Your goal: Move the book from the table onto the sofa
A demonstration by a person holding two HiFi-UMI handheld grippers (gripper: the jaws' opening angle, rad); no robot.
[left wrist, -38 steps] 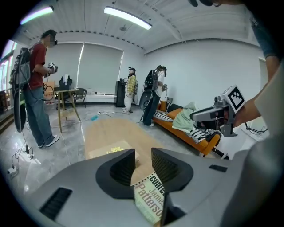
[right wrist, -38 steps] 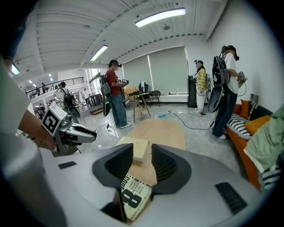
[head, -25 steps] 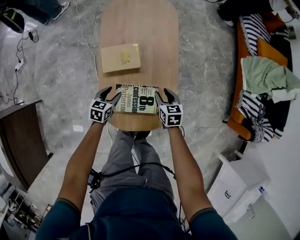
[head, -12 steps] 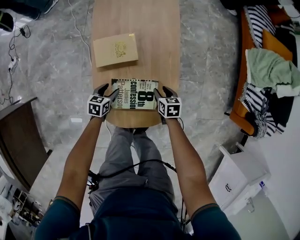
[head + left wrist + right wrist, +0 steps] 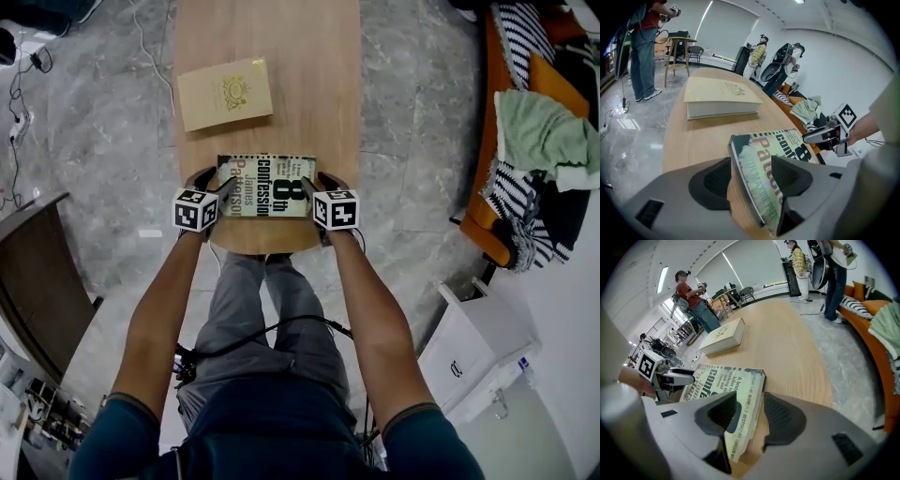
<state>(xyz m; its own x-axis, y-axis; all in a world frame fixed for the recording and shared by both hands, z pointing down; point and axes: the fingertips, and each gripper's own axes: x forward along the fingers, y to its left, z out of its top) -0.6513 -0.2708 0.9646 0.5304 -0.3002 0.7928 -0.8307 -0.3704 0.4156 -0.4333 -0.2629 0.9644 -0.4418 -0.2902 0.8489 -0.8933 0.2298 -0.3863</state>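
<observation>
The book point(image 5: 267, 186), a paperback with a pale green cover and a large "8", lies flat near the wooden table's point(image 5: 309, 75) near end. My left gripper point(image 5: 214, 180) is at its left end and my right gripper point(image 5: 319, 183) at its right end. Both sets of jaws have just been opening. In the left gripper view the book's point(image 5: 787, 150) edge stands between the wide jaws of the left gripper point(image 5: 750, 176). The right gripper view shows the right gripper point(image 5: 750, 413) straddling the book's point(image 5: 726, 380) other edge, with gaps at the pads.
A closed tan book point(image 5: 225, 94) lies farther along the table. The orange sofa point(image 5: 487, 122) stands at the right with striped blankets and a green cloth point(image 5: 544, 141). A white cabinet point(image 5: 473, 361) is at lower right and dark furniture point(image 5: 37, 281) at left. People stand in the background.
Both grippers have come down over the book's two ends. The table and books sit higher in the head view than before. The book has not shifted on the table.
</observation>
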